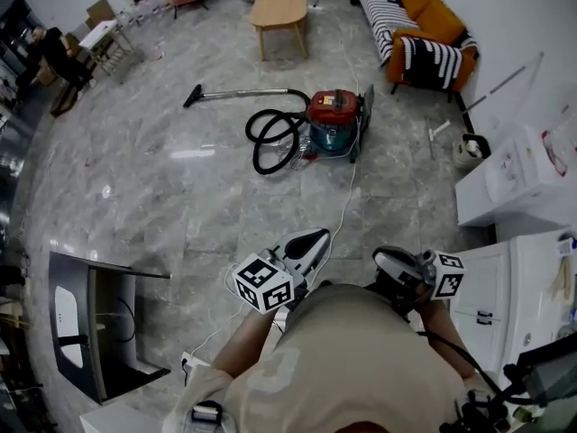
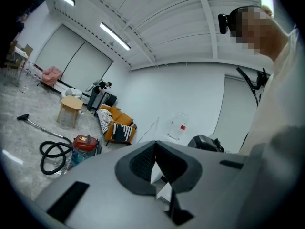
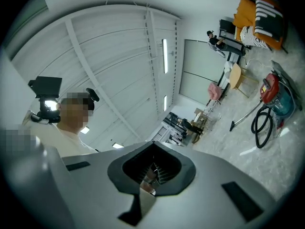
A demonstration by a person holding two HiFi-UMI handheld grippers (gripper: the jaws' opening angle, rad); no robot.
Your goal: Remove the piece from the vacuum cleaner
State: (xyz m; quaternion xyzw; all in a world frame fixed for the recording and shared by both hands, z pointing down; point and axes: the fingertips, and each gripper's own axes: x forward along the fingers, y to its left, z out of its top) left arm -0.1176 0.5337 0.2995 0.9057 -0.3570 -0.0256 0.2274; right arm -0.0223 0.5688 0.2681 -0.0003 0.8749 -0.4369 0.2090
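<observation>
The vacuum cleaner point(image 1: 334, 120) has a red lid and a teal body and stands on the marble floor in the middle distance. Its black hose point(image 1: 270, 141) coils to its left. A metal wand runs on to a black floor nozzle point(image 1: 193, 96). My left gripper point(image 1: 315, 240) and right gripper point(image 1: 393, 262) are both shut and empty, held close to the person's chest and well short of the machine. The left gripper view shows the vacuum cleaner point(image 2: 86, 147) far off past the closed left gripper point(image 2: 159, 175). In the right gripper view the vacuum cleaner point(image 3: 274, 97) lies sideways beyond the right gripper point(image 3: 150, 175).
A white cable point(image 1: 347, 197) runs from the vacuum toward a power strip point(image 1: 189, 363) by the person's feet. A wooden table point(image 1: 279, 7) and an orange sofa point(image 1: 415, 16) stand behind. White cabinets point(image 1: 518, 179) line the right, a dark stand point(image 1: 90, 332) the left.
</observation>
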